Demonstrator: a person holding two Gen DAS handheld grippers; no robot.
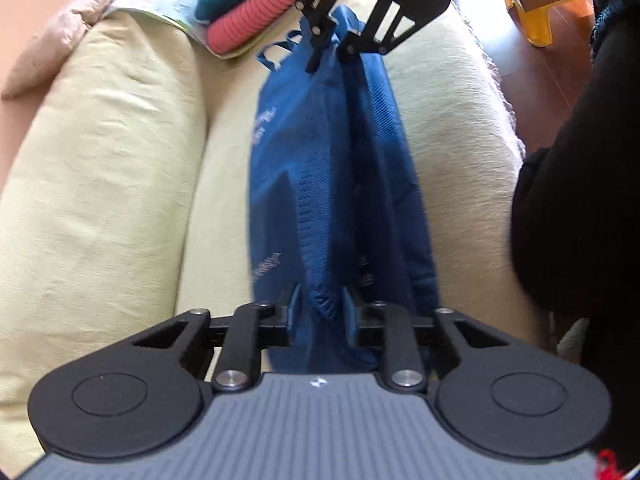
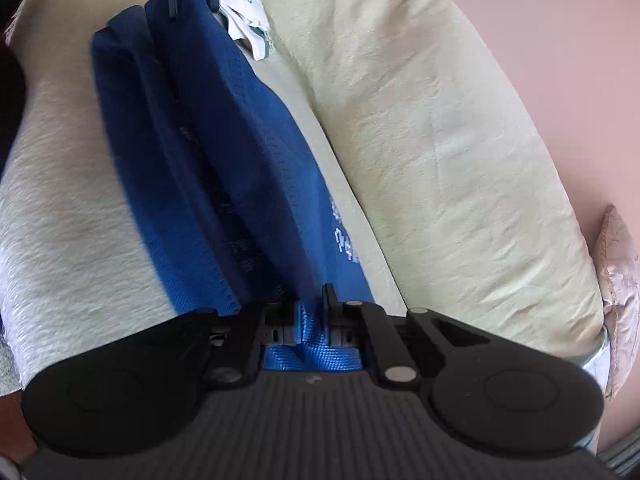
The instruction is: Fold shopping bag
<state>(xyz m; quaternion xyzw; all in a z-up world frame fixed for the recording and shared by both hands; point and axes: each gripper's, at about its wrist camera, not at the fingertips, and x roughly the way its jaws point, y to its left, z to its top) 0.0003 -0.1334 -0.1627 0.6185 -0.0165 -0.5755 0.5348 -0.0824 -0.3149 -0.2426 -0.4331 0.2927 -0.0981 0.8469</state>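
A blue shopping bag (image 1: 320,160) is folded lengthwise into a narrow strip and stretched over the cream sofa seat (image 1: 448,140). In the left wrist view my left gripper (image 1: 320,308) is shut on the strip's near end. My right gripper (image 1: 328,58) pinches the far end, where a handle loop (image 1: 276,50) sticks out. In the right wrist view my right gripper (image 2: 314,316) is shut on the bag (image 2: 224,140), and my left gripper (image 2: 193,8) grips the opposite end at the top. White print shows on the bag's side.
A pale green back cushion (image 1: 100,160) runs along the seat. Folded teal and coral cloths (image 1: 252,12) lie at the sofa's far end beside a brown pillow (image 1: 60,40). A person's dark sleeve (image 1: 580,200) fills the right side. A white printed bag (image 2: 244,4) lies behind the left gripper.
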